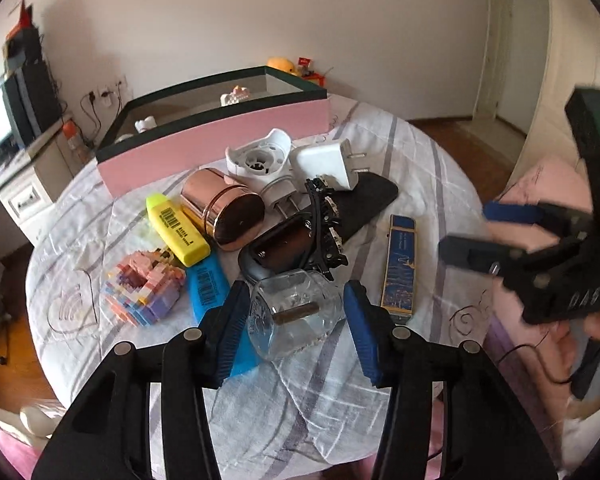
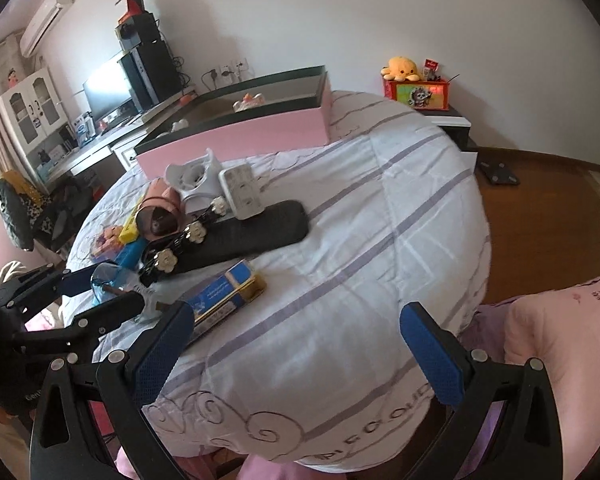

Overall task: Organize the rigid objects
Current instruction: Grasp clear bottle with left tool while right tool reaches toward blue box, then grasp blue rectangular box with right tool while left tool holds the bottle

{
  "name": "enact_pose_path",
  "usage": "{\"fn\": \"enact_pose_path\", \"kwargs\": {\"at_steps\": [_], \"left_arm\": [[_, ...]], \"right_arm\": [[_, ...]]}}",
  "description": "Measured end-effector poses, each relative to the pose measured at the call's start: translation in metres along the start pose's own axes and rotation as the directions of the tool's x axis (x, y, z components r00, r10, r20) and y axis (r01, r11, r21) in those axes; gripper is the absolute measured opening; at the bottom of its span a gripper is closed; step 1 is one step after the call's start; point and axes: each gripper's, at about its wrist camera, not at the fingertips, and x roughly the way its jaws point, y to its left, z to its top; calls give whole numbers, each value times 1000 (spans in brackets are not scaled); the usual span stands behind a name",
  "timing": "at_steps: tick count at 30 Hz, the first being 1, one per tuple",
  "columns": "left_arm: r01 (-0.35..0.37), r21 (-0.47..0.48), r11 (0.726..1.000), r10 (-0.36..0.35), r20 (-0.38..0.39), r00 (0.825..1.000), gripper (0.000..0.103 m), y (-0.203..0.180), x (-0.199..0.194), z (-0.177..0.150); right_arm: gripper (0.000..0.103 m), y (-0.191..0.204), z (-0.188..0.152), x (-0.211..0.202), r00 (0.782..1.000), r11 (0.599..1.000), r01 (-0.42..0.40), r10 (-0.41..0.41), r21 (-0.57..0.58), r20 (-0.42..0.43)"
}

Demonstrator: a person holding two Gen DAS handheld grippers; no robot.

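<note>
The left hand-held gripper [image 1: 296,320] sits low over the round bed [image 2: 340,240], its two blue pads closed against the sides of a clear glass jar [image 1: 294,312] that lies on its side on the striped white cover. The pads touch the glass at both flanks, so the jar is gripped.

From the jar, the rest of the clutter spreads toward twelve o'clock: a black case [image 1: 284,244] just beyond it, a copper-coloured tin [image 1: 224,212] at about eleven, a white plug adapter [image 1: 328,162] farther off at twelve. A yellow highlighter [image 1: 176,230] and a blue one [image 1: 208,284] lie at ten o'clock, with a pastel brick model [image 1: 140,288] at nine. A blue and gold box [image 1: 400,268] lies at two o'clock, near the jar but apart from it.

Behind the heap stands a pink storage box [image 1: 220,140] with a dark rim, a few small pieces inside.

The right hand-held gripper [image 2: 296,356] hangs over bare cover at the bed's near edge, its jaws spread wide with nothing between them.
</note>
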Motion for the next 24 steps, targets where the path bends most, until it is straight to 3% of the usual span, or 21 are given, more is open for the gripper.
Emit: {"fn": "enact_pose_path", "kwargs": {"at_steps": [5, 12, 20, 22, 24], "left_arm": [[27, -33, 999, -25, 34, 999, 50, 8, -13, 1], [-13, -58, 998, 18, 84, 996, 50, 24, -31, 10], [-55, -79, 995, 61, 78, 995, 50, 42, -34, 7], [-54, -87, 995, 61, 80, 995, 50, 46, -35, 7], [-58, -93, 994, 65, 78, 995, 50, 50, -35, 6]], "right_arm": [[103, 14, -6, 6, 1000, 999, -21, 21, -24, -13], [103, 31, -11, 15, 1000, 999, -15, 14, -52, -16], [103, 55, -8, 24, 1000, 995, 1, -1, -105, 1], [102, 61, -12, 31, 999, 989, 36, -38, -143, -10], [88, 63, -15, 31, 998, 981, 68, -70, -183, -4]]}}
